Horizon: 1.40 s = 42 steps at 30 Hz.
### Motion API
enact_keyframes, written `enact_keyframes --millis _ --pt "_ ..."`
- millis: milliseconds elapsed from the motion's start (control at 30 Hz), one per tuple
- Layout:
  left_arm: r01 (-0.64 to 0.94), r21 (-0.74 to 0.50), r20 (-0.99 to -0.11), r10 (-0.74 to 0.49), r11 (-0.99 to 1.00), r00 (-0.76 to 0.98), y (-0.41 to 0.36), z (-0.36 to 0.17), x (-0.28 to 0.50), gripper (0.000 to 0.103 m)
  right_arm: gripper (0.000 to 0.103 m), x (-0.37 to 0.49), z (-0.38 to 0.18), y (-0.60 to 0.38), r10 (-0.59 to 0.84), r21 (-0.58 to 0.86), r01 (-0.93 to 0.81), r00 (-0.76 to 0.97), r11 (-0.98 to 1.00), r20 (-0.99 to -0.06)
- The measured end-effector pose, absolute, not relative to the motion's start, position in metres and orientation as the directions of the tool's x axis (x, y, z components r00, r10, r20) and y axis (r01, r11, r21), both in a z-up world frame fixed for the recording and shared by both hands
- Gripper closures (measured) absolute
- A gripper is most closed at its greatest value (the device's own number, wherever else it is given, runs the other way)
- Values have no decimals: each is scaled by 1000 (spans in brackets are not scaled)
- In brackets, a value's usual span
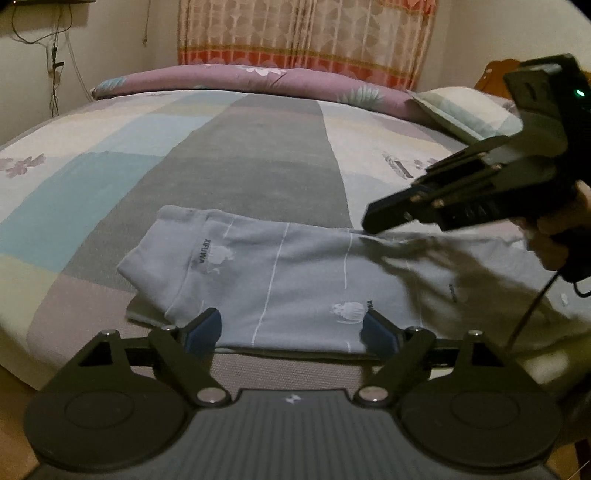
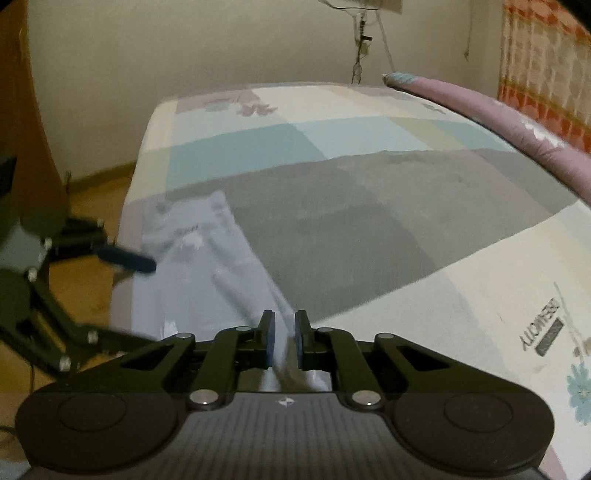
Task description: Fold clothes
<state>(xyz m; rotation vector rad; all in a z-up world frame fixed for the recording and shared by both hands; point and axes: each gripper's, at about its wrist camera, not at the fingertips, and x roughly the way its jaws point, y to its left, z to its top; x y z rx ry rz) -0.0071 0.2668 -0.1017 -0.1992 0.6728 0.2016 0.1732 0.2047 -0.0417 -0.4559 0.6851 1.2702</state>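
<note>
A pale blue garment (image 1: 295,273) with thin white lines and small prints lies flat near the front edge of the bed (image 1: 258,158). My left gripper (image 1: 291,326) hovers open over its near hem, with one blue pad at each side and cloth below the gap. My right gripper (image 1: 373,221) comes in from the right, shut on the garment's far edge, which is pulled up into a ridge. In the right wrist view a fold of the garment (image 2: 192,280) runs between the close-set pads of the right gripper (image 2: 284,332). One of the left gripper's fingers (image 2: 125,258) shows at the left.
A rolled purple quilt (image 1: 258,79) and a pillow (image 1: 458,110) lie along the far side of the bed. A patterned curtain (image 1: 306,33) hangs behind. Wooden floor (image 2: 92,192) lies beyond the bed's edge. A person's hand (image 1: 554,236) holds the right gripper.
</note>
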Motion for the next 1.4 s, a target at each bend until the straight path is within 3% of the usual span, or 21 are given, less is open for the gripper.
enact_keyframes --millis 100,400,567,800,933,1067,1300,1400 --pt "-249 -130 -628 115 960 770 267 -102 -10 19 91 179 -43 209 718 97 -958 132 269 -684" --pt "-244 -147 -614 105 959 782 270 -103 -10 19 90 146 -63 215 648 -115 -976 211 187 -732" --pt "-242 -144 -612 106 960 784 269 -104 -10 19 83 153 -64 216 645 -95 -976 201 195 -737" --pt "-240 -141 -609 107 960 786 268 -105 -9 18 83 154 -67 211 661 -42 -969 198 245 -723" --pt "-241 -144 -608 106 960 787 269 -105 -8 17 96 154 -66 213 664 -22 -973 174 231 -727" --pt "-244 -187 -604 84 951 792 274 -101 -9 17 98 152 -61 216 667 -103 -965 242 242 -705" --pt "-242 -252 -616 37 937 787 283 -99 -12 17 96 157 -64 225 642 -155 -954 288 256 -711" --pt "-227 -266 -616 15 937 788 284 -92 -12 17 90 155 -51 217 653 -134 -948 298 290 -696"
